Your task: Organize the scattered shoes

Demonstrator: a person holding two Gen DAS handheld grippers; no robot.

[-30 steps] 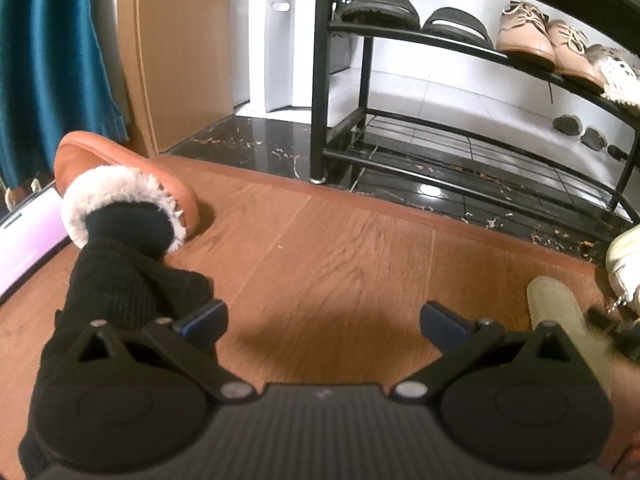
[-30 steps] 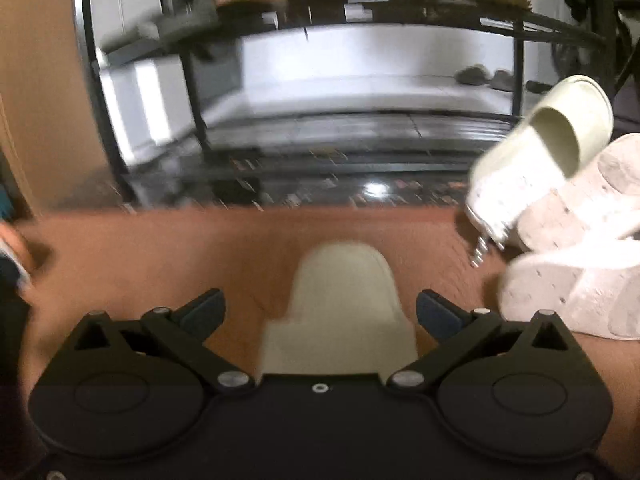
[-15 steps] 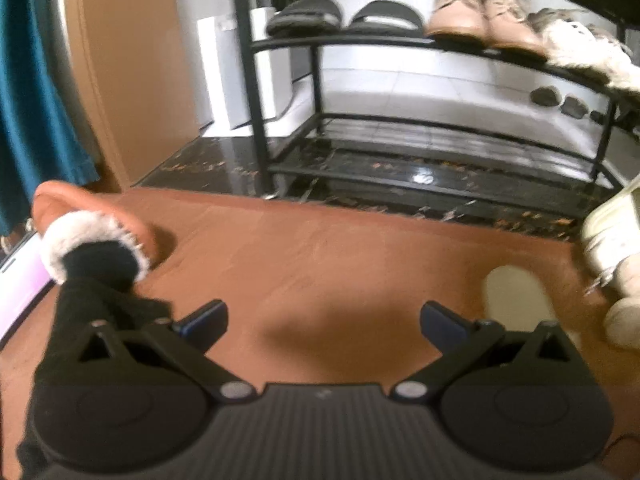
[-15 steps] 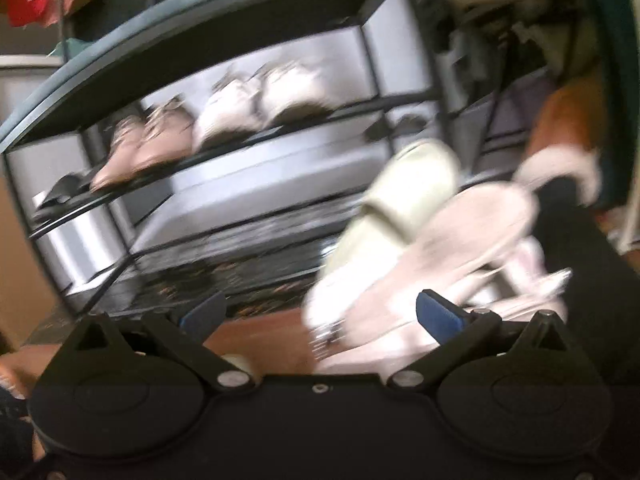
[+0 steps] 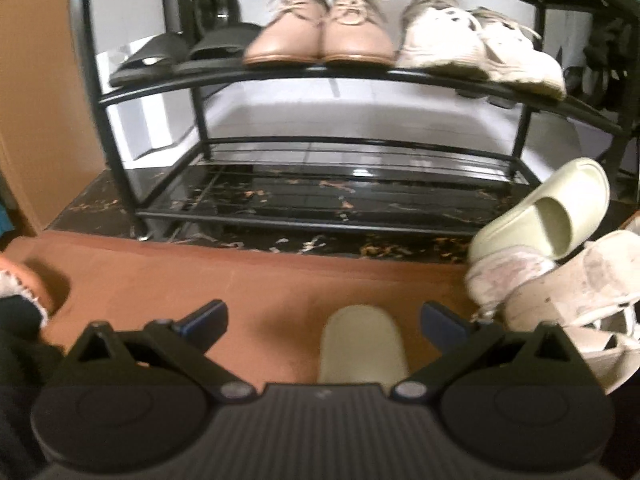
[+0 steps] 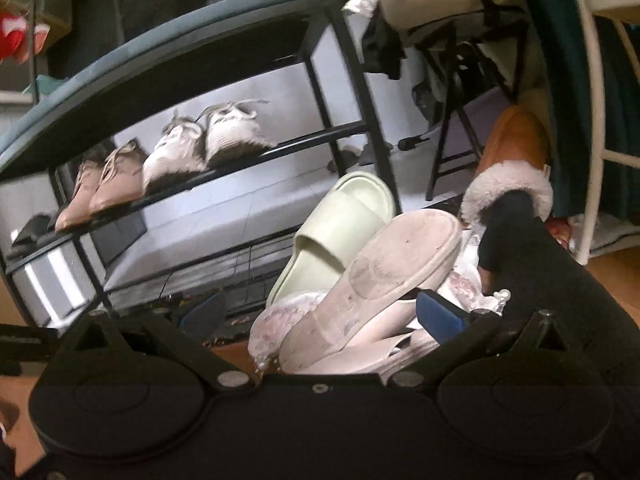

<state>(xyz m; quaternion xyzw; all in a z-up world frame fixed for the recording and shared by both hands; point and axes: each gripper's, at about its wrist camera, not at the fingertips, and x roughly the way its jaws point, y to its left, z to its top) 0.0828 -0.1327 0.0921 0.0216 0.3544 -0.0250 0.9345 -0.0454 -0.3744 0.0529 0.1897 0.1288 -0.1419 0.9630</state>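
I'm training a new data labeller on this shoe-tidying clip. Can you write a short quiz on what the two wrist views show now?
1. True or false: the shoe rack's bottom shelf holds shoes.
2. Which pair sits between the black slides and the white sneakers?
A. tan lace-ups
B. fur-trimmed slippers
3. Fill in: the left gripper's jaws are ____ above a pale green slide.

Key: 1 false; 2 A; 3 open.

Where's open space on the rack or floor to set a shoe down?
The lower rack tier is bare across its width. The middle shelf is filled by black slides, tan lace-ups and white sneakers. Wood floor ahead of the left gripper is free; the shoe pile crowds the right.
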